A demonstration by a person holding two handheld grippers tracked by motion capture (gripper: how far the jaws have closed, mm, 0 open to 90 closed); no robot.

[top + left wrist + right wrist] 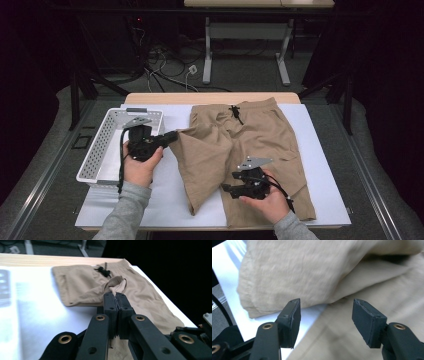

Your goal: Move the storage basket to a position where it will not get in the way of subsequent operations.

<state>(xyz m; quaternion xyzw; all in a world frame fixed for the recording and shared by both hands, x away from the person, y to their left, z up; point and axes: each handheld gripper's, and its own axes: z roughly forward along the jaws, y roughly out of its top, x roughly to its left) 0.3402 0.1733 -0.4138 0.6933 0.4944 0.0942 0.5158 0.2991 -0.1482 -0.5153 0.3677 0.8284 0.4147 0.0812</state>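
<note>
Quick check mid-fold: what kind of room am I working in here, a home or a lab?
Most likely a lab or recording workspace, not a home: dark curtained walls, loose cables on the floor, another desk frame behind, and the tan shorts laid on a white-covered table beside a white basket.

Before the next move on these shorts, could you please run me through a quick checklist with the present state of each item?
1. Left gripper clamped on a fold of the tan shorts: ok.
2. Right gripper open, nothing between its jaws: ok.
3. Shorts fully on the white mat: ok.
4. Left leg laid flat: not ok, it is lifted and bunched.
5. White basket apart from the cloth: ok.
6. Drawstring free of snags: cannot tell.
</note>
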